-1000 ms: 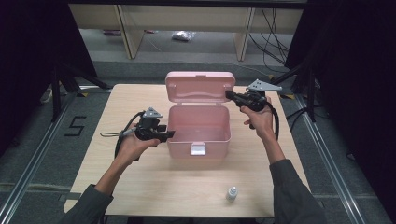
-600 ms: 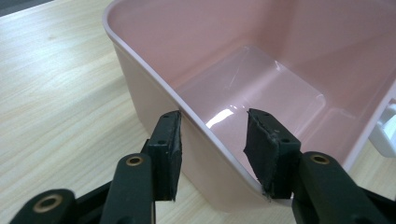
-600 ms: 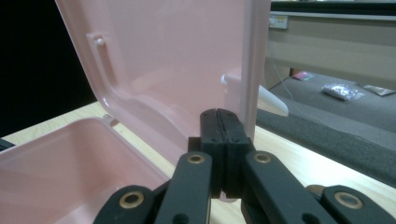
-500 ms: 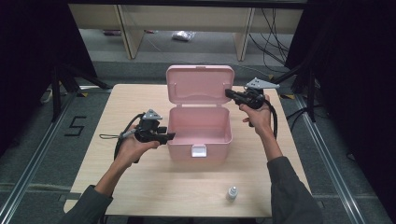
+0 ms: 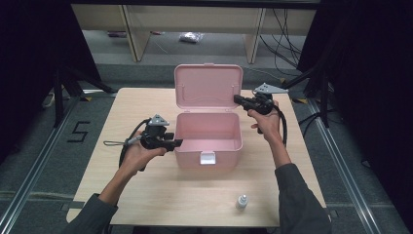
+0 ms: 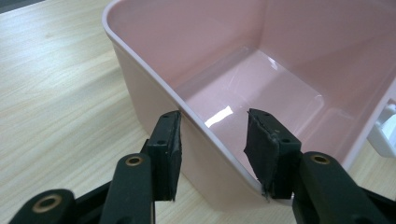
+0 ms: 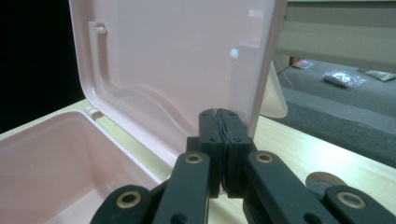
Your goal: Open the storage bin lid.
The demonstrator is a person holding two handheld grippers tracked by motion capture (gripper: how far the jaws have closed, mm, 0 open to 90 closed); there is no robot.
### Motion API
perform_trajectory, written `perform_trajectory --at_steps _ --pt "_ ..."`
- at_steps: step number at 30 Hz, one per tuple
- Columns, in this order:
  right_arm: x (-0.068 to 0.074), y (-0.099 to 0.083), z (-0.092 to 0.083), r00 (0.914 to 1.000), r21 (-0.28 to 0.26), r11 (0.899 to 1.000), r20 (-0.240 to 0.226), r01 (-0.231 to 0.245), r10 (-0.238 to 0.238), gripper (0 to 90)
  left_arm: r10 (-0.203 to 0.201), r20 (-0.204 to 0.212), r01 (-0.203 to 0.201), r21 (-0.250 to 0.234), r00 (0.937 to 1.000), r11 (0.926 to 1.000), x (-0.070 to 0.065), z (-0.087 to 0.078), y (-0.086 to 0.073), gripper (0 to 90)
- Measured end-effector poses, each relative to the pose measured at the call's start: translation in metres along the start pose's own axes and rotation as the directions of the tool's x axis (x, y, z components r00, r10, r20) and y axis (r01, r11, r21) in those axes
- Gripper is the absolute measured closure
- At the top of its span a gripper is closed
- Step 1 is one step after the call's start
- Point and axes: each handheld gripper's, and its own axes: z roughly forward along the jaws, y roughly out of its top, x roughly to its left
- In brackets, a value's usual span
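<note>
The desk (image 5: 146, 195) carries one big item: the pink box (image 5: 208, 139), sitting near the middle, with its lid (image 5: 208, 87) swung up and standing upright along the box's far edge. The box is empty, its glossy floor bare in the left gripper view.

Off the box's left wall sits the left hand-held gripper (image 5: 168, 142). Up close, that left hand-held gripper (image 6: 212, 154) straddles the box's rim (image 6: 154, 74), one pad outside the wall and one inside, jaws apart with daylight on the inner side. It reads as bracing rather than clamping, and I cannot tell for sure whether the outer pad presses the wall.

At the lid's right edge is the right hand-held gripper (image 5: 239, 100). Its own view shows the right hand-held gripper (image 7: 223, 140) with jaws closed flat together, nothing between them, tips right up against the lid's edge (image 7: 261, 70).

Smallest on the desk: a little white bottle (image 5: 241, 201), in front of the box towards its right, well apart from it, untouched.

My read: opening is done, with the lid propped and the box steadied. Next up, most likely, that bottle goes in. That calls for the right hand to leave the lid, open its jaws and take the bottle by its body, provided the lid stays up unaided.
</note>
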Motion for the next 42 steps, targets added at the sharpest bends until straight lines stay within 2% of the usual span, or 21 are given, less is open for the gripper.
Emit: perform_trajectory --at_steps 1,5,7,12,14,15,16,17,18,19,22,25,26,28,29,33,35,36,38,39,42 --pt "0.003 -0.001 0.000 0.9990 0.015 0.999 -0.004 -0.044 0.044 89.4 -0.001 0.001 0.001 0.000 1.0000 1.0000 0.000 0.000 0.000 55.1" --pt "0.000 -0.003 0.003 0.9997 0.002 1.000 -0.005 -0.022 0.022 89.2 -0.003 0.001 0.003 0.000 1.0000 1.0000 0.000 0.000 0.000 55.0" --pt "0.001 -0.004 0.004 0.9982 0.019 0.998 0.000 -0.060 0.060 89.1 -0.004 0.000 0.004 0.000 1.0000 1.0000 0.000 0.000 0.000 55.0" --pt "-0.002 -0.007 0.008 0.9992 0.017 0.999 -0.003 -0.040 0.040 88.2 -0.002 0.000 0.002 0.003 1.0000 1.0000 0.001 0.000 0.000 55.0" --pt "-0.002 -0.009 0.008 0.9984 0.023 0.998 -0.003 -0.056 0.056 88.1 -0.006 0.007 0.006 0.006 1.0000 1.0000 0.001 0.000 0.000 55.0" --pt "-0.003 -0.009 0.009 0.9991 0.015 0.999 0.000 -0.042 0.042 87.6 -0.006 0.002 0.006 0.006 1.0000 1.0000 0.001 0.000 0.000 55.0" --pt "-0.001 -0.010 0.009 0.9969 0.024 0.997 -0.003 -0.079 0.079 86.8 -0.009 0.000 0.009 0.005 1.0000 0.9999 0.000 0.000 0.000 54.9" --pt "-0.001 -0.011 0.009 0.9967 0.027 0.996 -0.005 -0.080 0.081 86.7 -0.011 -0.002 0.011 0.002 0.9999 0.9999 0.000 0.000 0.000 54.9" --pt "-0.003 -0.011 0.009 0.9988 0.017 0.999 0.001 -0.049 0.049 86.6 -0.017 -0.003 0.017 0.001 0.9999 0.9999 -0.001 0.000 0.000 54.9" --pt "0.000 -0.013 0.009 0.9960 0.021 0.996 -0.003 -0.089 0.089 86.6 -0.019 -0.003 0.019 0.000 0.9998 0.9998 -0.001 0.000 0.000 54.8" --pt "-0.001 -0.017 0.007 0.9953 0.017 0.995 -0.011 -0.096 0.096 86.1 -0.023 0.000 0.023 0.000 0.9997 0.9997 -0.001 0.000 0.000 54.6" --pt "-0.003 -0.017 0.006 0.9967 0.011 0.997 0.005 -0.081 0.081 85.4 -0.026 0.003 0.026 -0.002 0.9997 0.9997 0.000 0.000 0.000 54.4" --pt "-0.002 -0.017 0.004 0.9956 0.013 0.996 0.005 -0.093 0.093 85.4 -0.024 0.005 0.024 0.006 0.9997 0.9997 0.000 -0.001 0.000 54.4" --pt "-0.005 -0.015 0.003 0.9972 0.014 0.997 0.014 -0.073 0.073 85.2 -0.025 0.003 0.025 0.000 0.9997 0.9997 0.000 0.000 0.000 54.4" --pt "-0.004 -0.014 0.001 0.9960 0.019 0.996 0.009 -0.089 0.089 85.0 -0.028 0.007 0.028 0.001 0.9996 0.9996 -0.001 0.000 0.000 54.5" --pt "-0.001 -0.012 -0.004 0.9956 0.010 0.996 0.015 -0.092 0.092 84.5 -0.027 0.011 0.027 0.002 0.9996 0.9996 0.000 0.000 -0.001 54.4" --pt "-0.001 -0.010 -0.008 0.9987 0.009 0.999 0.032 -0.041 0.041 84.2 -0.024 0.016 0.024 0.002 0.9996 0.9997 -0.001 -0.001 -0.001 54.1" --pt "0.004 -0.009 -0.012 0.9981 0.021 0.998 0.036 -0.051 0.050 83.7 -0.024 0.016 0.024 0.002 0.9996 0.9997 -0.001 -0.001 -0.001 53.5" --pt "0.009 -0.007 -0.021 0.9990 0.018 1.000 0.040 -0.023 0.022 83.1 -0.024 0.015 0.024 -0.001 0.9996 0.9997 -0.001 -0.001 -0.001 53.8" --pt "0.012 -0.007 -0.024 0.9986 0.025 0.999 0.040 -0.035 0.034 83.0 -0.022 0.017 0.022 0.002 0.9996 0.9998 -0.001 -0.001 -0.001 53.7" --pt "0.020 -0.005 -0.040 0.9994 0.029 1.000 0.034 -0.006 0.005 82.3 -0.022 0.021 0.022 0.003 0.9995 0.9998 0.000 -0.001 -0.001 53.6"
